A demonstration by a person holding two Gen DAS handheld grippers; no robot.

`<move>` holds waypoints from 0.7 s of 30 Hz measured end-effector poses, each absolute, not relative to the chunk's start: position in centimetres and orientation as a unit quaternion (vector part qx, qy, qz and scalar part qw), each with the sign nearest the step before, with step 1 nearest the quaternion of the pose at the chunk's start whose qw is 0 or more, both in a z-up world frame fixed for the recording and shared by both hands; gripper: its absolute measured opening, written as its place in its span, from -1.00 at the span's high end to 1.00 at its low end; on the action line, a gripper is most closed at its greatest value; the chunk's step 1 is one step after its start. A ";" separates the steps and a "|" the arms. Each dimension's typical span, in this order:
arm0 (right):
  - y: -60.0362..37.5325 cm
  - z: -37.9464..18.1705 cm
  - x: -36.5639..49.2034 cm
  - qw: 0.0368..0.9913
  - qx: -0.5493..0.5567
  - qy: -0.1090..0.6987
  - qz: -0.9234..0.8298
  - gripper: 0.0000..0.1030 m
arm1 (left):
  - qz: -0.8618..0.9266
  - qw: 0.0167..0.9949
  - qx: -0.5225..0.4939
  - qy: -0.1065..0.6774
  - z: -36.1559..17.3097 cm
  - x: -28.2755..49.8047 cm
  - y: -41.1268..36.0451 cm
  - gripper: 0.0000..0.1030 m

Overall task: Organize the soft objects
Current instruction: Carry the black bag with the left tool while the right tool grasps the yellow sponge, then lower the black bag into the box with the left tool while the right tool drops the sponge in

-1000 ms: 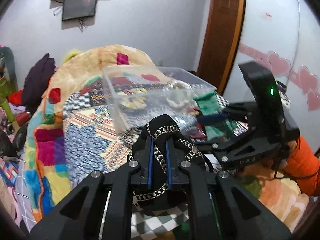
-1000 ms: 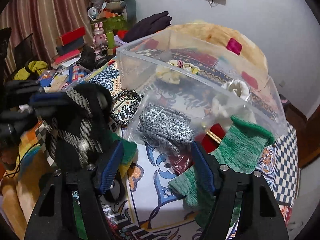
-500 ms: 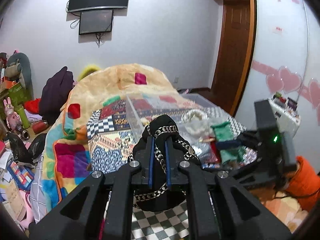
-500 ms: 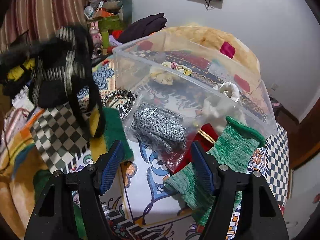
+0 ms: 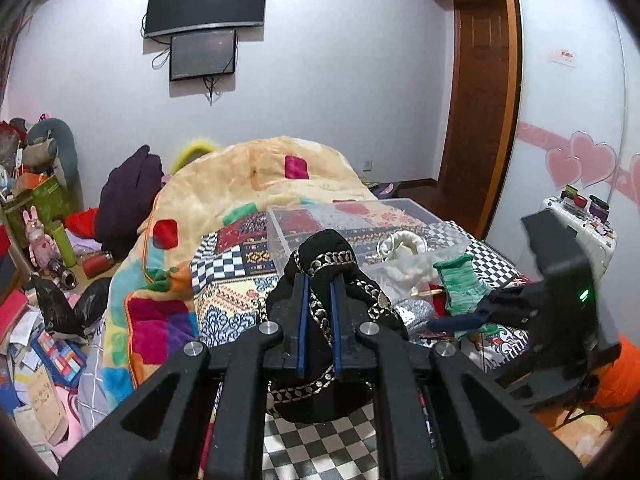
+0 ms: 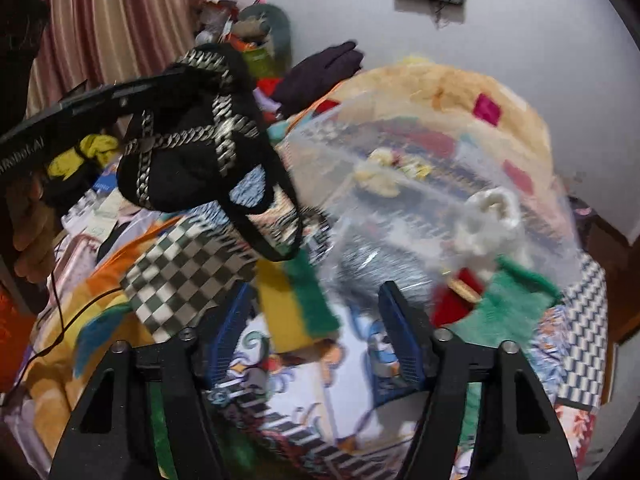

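My left gripper (image 5: 318, 280) is shut on a black cloth with silver chain trim (image 5: 326, 364) and holds it in the air above the bed; the cloth also shows in the right wrist view (image 6: 188, 136), left of the box. A clear plastic box (image 5: 344, 220) stands on the bed with white fluffy cloth (image 5: 404, 246) and other soft pieces inside. In the right wrist view the box (image 6: 432, 200) holds cream, white and grey items. A green knit sock (image 6: 508, 312) lies by the box's near side. My right gripper (image 6: 316, 308) is open and empty, low over the bedspread.
A patchwork bedspread (image 5: 168, 320) and a heaped peach blanket (image 5: 264, 168) cover the bed. Clutter lies on the floor at the left (image 5: 48, 332). A wooden door (image 5: 480, 100) stands at the right, screens (image 5: 204, 28) hang on the far wall.
My left gripper has risen with the black cloth, so the box now lies lower and farther off. The right wrist view has shifted slightly and is blurred.
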State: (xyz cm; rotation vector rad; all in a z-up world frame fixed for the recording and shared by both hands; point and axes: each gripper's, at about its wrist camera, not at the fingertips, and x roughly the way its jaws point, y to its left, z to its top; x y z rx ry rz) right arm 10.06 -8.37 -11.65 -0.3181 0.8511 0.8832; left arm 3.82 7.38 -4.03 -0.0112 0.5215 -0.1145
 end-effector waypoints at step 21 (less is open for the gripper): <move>-12.8 -7.4 10.9 0.844 -0.091 0.356 0.390 0.49 | -0.051 0.969 -0.015 0.243 -2.6 4.9 7.2 0.83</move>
